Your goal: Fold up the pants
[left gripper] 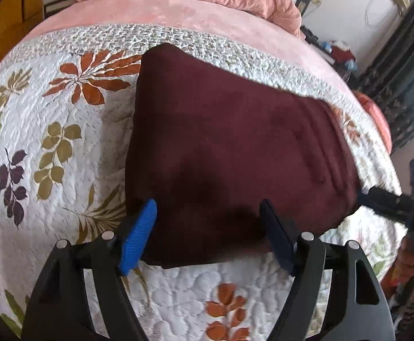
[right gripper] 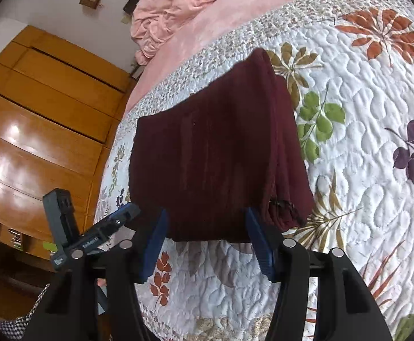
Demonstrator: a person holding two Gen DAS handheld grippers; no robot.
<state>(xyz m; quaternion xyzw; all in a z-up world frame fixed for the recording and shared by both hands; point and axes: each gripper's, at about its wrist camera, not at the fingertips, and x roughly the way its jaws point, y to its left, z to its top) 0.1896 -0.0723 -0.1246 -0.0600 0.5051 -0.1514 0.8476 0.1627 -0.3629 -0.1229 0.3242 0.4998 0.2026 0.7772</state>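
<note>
The dark maroon pants (left gripper: 229, 142) lie folded into a compact stack on the floral quilt; they also show in the right wrist view (right gripper: 215, 159), with layered edges at their right side. My left gripper (left gripper: 209, 216) is open, its blue pads just above the near edge of the stack, holding nothing. My right gripper (right gripper: 207, 227) is open, its pads at the near edge of the stack, empty. The right gripper also shows at the stack's right end in the left wrist view (left gripper: 389, 199). The left gripper shows at the left in the right wrist view (right gripper: 93, 236).
The white quilt (left gripper: 64, 147) with leaf prints covers the bed, over a pink sheet (left gripper: 178, 11). A crumpled pink blanket (right gripper: 178, 2) lies at the head. A wooden wardrobe (right gripper: 36, 119) stands beside the bed. Dark curtains (left gripper: 400, 79) and clutter stand at the other side.
</note>
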